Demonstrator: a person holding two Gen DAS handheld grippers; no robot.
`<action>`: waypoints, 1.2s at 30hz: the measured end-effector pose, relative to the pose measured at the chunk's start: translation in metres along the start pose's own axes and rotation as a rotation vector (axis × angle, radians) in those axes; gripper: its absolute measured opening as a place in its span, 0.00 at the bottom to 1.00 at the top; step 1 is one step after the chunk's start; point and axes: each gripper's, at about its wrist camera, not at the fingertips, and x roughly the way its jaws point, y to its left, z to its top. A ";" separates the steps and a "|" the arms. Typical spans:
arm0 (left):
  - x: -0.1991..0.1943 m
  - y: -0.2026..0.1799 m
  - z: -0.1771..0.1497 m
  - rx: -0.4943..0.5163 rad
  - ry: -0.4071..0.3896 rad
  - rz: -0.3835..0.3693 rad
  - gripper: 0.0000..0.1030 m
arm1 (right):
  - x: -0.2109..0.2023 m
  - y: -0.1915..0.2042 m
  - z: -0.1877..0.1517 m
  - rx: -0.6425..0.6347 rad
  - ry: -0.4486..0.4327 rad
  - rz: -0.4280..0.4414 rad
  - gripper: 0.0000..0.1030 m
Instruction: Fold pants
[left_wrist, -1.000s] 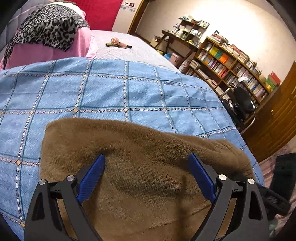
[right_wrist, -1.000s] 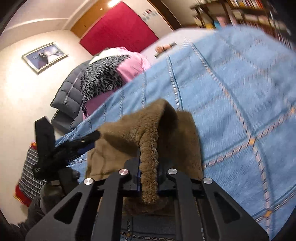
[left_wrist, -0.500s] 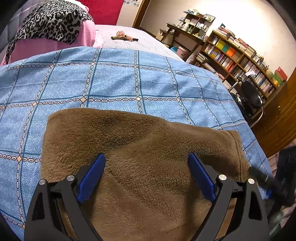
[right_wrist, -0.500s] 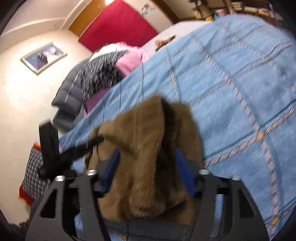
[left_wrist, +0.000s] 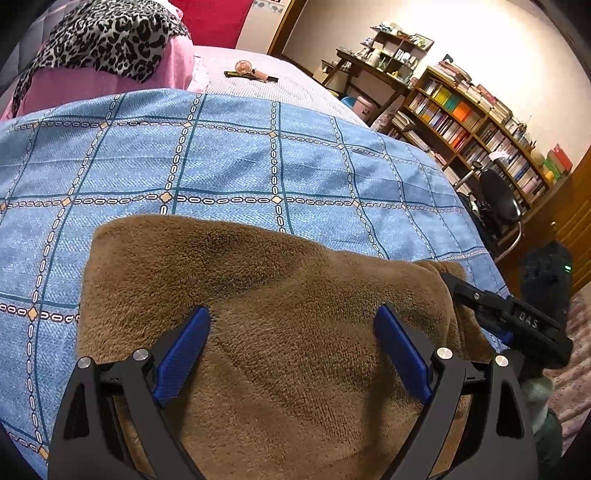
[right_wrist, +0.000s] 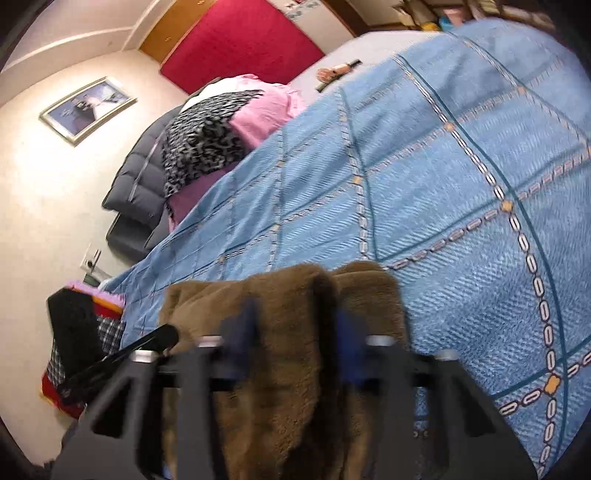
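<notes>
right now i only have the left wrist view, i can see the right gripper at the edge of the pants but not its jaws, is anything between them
observer: yes. In the right wrist view a raised fold of the brown pants stands between the jaws of the right gripper, and they have just been closing.
operator: so are they clamped on it yet
observer: I cannot tell. That view is motion-blurred. It only shows the blue pads close on either side of the fold.
</notes>
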 end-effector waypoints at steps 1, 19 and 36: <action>0.000 -0.001 0.001 0.004 -0.001 0.000 0.88 | -0.010 0.008 -0.002 -0.017 -0.025 -0.004 0.14; 0.012 -0.022 0.000 0.082 0.011 -0.007 0.89 | -0.029 0.010 -0.017 -0.088 -0.111 -0.343 0.34; -0.019 0.003 -0.058 0.046 -0.038 0.077 0.89 | -0.030 0.023 -0.096 -0.259 -0.026 -0.224 0.33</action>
